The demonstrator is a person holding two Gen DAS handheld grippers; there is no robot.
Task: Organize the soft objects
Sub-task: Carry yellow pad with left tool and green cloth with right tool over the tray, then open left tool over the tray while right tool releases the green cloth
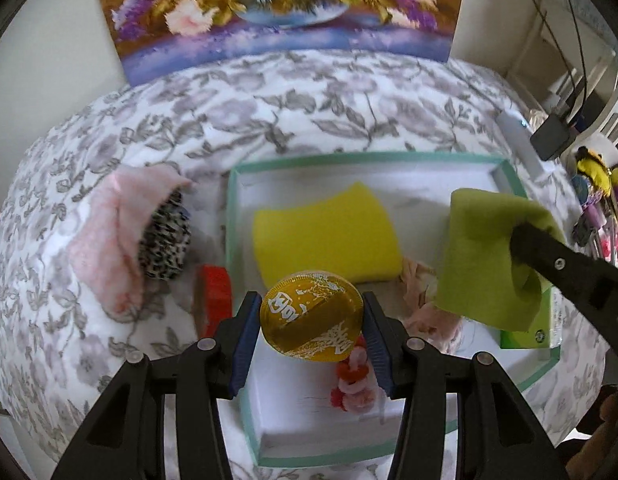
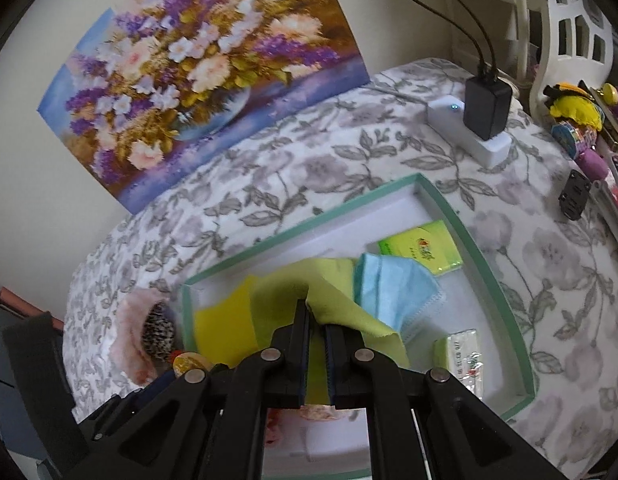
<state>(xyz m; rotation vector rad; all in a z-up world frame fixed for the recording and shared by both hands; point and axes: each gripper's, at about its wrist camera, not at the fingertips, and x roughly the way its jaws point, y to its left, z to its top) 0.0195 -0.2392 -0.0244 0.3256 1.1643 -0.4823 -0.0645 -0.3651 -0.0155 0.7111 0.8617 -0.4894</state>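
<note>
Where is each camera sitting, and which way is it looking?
Left wrist: sits behind the left gripper, looking forward and down at the tray; its fingers pinch a gold coin.
Right wrist: sits behind the right gripper, looking down into the tray; its fingers clamp a green cloth.
Shared: tray, yellow sponge, green cloth, flower painting.

A floral painting (image 2: 197, 92) is leaned against the wall behind a grey flower-patterned bedcover (image 2: 293, 168). A white power strip (image 2: 475, 138) is laid on the cover, and a black adapter (image 2: 487, 106) with two cables is plugged into it. At the right edge, a white openwork chair back (image 2: 569, 36) and mixed colourful small items (image 2: 581, 120) are seen.
</note>
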